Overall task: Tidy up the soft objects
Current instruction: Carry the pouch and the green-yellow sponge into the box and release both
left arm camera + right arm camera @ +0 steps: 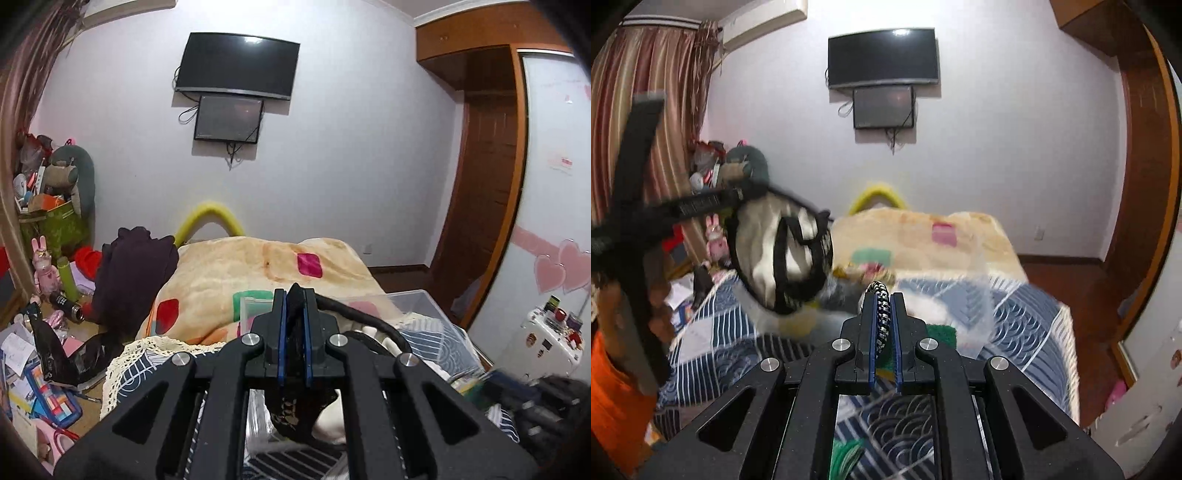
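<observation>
A black lace garment [295, 402] is pinched between the closed fingers of the left gripper [295, 306], poking up above the tips and drooping below them, with a black strap [365, 319] trailing off to the right. From the right wrist view it hangs blurred in the air at left [783, 254], above the blue patterned quilt [1015, 332]. The right gripper [882, 306] is closed on a black-and-white braided cord [883, 317], which runs between the fingers and curls over their tips. Beyond lie a yellow blanket [229, 273] and a clear plastic box [417, 299].

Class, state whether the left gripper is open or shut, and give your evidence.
Shut. In the left wrist view, the left gripper has its blue pads pressed against black fabric that hangs below.
</observation>
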Tool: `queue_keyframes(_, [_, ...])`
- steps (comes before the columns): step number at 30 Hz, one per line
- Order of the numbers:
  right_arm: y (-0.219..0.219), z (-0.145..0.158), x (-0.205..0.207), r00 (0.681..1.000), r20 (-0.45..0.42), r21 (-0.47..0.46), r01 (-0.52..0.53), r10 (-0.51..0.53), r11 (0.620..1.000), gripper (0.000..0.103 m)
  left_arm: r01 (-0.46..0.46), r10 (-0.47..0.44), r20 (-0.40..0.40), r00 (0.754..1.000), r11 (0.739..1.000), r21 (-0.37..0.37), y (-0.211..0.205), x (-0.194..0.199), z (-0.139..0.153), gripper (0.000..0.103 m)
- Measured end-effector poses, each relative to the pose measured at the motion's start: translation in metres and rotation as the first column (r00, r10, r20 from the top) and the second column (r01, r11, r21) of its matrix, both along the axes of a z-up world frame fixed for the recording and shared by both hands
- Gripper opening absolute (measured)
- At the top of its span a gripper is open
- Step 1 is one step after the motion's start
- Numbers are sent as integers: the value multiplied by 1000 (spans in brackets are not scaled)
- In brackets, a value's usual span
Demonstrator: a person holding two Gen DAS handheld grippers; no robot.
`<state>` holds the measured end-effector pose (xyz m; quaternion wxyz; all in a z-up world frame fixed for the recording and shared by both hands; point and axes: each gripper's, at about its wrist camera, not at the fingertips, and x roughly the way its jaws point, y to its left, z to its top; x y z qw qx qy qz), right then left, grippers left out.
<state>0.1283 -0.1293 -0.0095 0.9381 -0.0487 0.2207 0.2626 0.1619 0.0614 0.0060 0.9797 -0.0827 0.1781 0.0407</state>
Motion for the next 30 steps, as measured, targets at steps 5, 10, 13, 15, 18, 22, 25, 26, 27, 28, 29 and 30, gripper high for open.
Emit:
queue_keyframes(5, [2, 23, 10, 998, 56, 33, 20, -22, 999, 6, -23, 23, -74, 997, 1000, -1, 3, 29, -20, 7])
queue_keyframes(10, [17, 25, 28, 994, 92, 0, 60, -59, 998, 6, -7, 12, -159, 987, 1000, 30, -4, 53, -46, 7])
queue_keyframes(13, [30, 15, 45, 996, 66, -25, 64, -63, 998, 6, 10, 1, -180, 984, 998, 58, -12, 57, -55, 7])
queue_keyframes(15, [34, 9, 51, 997, 50, -52, 67, -64, 996, 6, 23, -10, -191, 982, 998, 65, -16, 57, -57, 7])
queue_keyframes(18, [41, -4, 60, 999, 5, -92, 51, -51, 994, 6, 33, -21, -200, 980, 998, 59, -16, 58, -56, 13])
queue_keyframes(22, [41, -14, 58, 999, -34, -119, 24, -29, 993, 9, 58, -50, -196, 979, 998, 33, -14, 52, -52, 30])
queue_keyframes(25, [39, -14, 50, 999, -28, -145, 11, -15, 989, 35, 67, -55, -184, 981, 996, 57, -17, 43, -47, 39])
queue_keyframes(26, [38, -14, 48, 1000, -25, -148, 10, -14, 989, 43, 71, -58, -179, 982, 995, 67, -19, 39, -45, 43])
queue_keyframes(27, [37, -13, 45, 1000, -18, -148, 11, -14, 989, 46, 76, -63, -173, 983, 994, 73, -20, 36, -43, 45])
queue_keyframes(28, [36, -13, 43, 1000, -3, -151, 17, -17, 988, 47, 84, -70, -162, 984, 993, 83, -22, 30, -41, 50])
queue_keyframes(29, [35, -12, 40, 1000, 12, -157, 21, -20, 987, 49, 87, -73, -155, 985, 992, 88, -24, 26, -39, 55])
queue_keyframes(30, [33, -11, 37, 1000, 17, -161, 21, -19, 987, 52, 90, -76, -146, 986, 991, 95, -25, 21, -37, 58])
